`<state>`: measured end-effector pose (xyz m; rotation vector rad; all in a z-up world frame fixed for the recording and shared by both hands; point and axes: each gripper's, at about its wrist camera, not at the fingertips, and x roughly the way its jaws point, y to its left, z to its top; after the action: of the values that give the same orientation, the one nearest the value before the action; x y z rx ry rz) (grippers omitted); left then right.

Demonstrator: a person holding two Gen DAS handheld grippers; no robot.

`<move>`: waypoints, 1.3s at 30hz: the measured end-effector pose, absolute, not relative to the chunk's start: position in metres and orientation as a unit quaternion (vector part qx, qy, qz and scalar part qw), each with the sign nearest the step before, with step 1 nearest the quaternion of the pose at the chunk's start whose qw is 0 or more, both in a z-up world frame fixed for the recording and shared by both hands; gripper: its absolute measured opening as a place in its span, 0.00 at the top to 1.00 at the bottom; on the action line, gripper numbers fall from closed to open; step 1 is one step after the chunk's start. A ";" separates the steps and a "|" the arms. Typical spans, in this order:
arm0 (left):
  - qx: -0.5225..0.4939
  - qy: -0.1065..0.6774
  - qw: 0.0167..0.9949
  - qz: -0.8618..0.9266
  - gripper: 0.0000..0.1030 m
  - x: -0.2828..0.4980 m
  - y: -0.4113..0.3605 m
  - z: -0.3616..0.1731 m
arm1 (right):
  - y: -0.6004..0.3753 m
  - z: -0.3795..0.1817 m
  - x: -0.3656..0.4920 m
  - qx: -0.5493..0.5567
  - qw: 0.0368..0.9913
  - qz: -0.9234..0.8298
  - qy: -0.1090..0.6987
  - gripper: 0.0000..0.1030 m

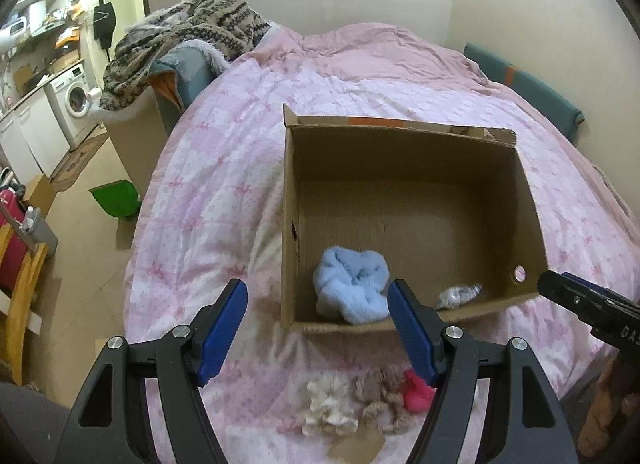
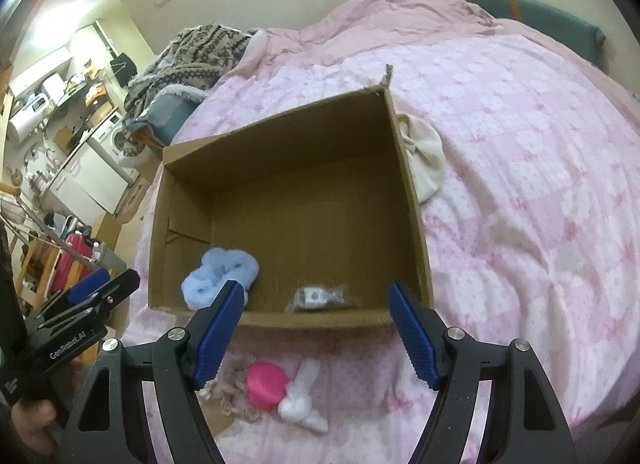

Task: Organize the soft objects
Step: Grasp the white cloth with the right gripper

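A: What have I got on the left wrist view?

B: My left claw (image 1: 318, 334) hangs over the near edge of the cardboard box (image 1: 412, 152), its blue pads (image 1: 224, 328) spread wide with nothing between them. The box sits open on the pink bed (image 1: 240, 168).

A: And inside the box?

B: A fluffy light blue item (image 1: 352, 284) lies in the near left corner, and a small clear packet (image 1: 458, 295) rests against the near wall, apart from it.

A: The other soft things?

B: On the bed just in front of the box: a cream fluffy piece (image 1: 330, 404), a tan fluffy piece (image 1: 380, 396) beside it, and a bright pink item (image 1: 416, 392) touching the tan one. They're blurred, so I can't tell exactly what each is.

A: Right side?

B: My right claw (image 2: 316, 334) is also wide and empty, above the same near edge. From there I see a white fluffy piece (image 2: 304, 400) next to the pink one, and a cream cloth (image 2: 426, 160) lying outside the box against its right wall
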<state>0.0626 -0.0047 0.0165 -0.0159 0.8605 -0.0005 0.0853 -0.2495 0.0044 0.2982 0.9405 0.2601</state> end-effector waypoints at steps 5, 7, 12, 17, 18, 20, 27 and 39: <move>-0.004 0.421 0.907 0.002 0.32 0.043 -0.004 0.018 | -0.253 0.005 0.070 0.153 0.870 0.121 0.453 0.23; -0.010 0.428 0.904 0.006 0.32 0.038 -0.002 0.017 | -0.256 0.001 0.064 0.167 0.864 0.122 0.459 0.23; -0.035 0.463 0.886 0.014 0.32 0.027 0.008 0.009 | -0.256 -0.003 0.052 0.182 0.855 0.125 0.469 0.23; -0.041 0.486 0.873 0.031 0.32 0.021 0.015 -0.003 | -0.249 -0.007 0.041 0.169 0.852 0.132 0.478 0.23; -0.044 0.488 0.871 0.032 0.32 0.020 0.017 -0.004 | -0.248 -0.008 0.040 0.169 0.851 0.133 0.480 0.23; -0.052 0.493 0.867 0.036 0.32 0.021 0.020 -0.007 | -0.247 -0.011 0.039 0.168 0.848 0.134 0.485 0.23; -0.073 0.510 0.855 0.064 0.32 0.027 0.032 -0.018 | -0.246 -0.024 0.045 0.188 0.828 0.136 0.510 0.23; -0.068 0.539 0.837 0.066 0.32 0.035 0.030 -0.035 | -0.214 -0.094 0.073 0.176 0.742 0.134 0.633 0.25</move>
<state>0.0354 0.0304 -0.0352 -0.1438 1.1402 0.1399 0.0728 -0.2138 -0.0939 0.3848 1.3886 0.2929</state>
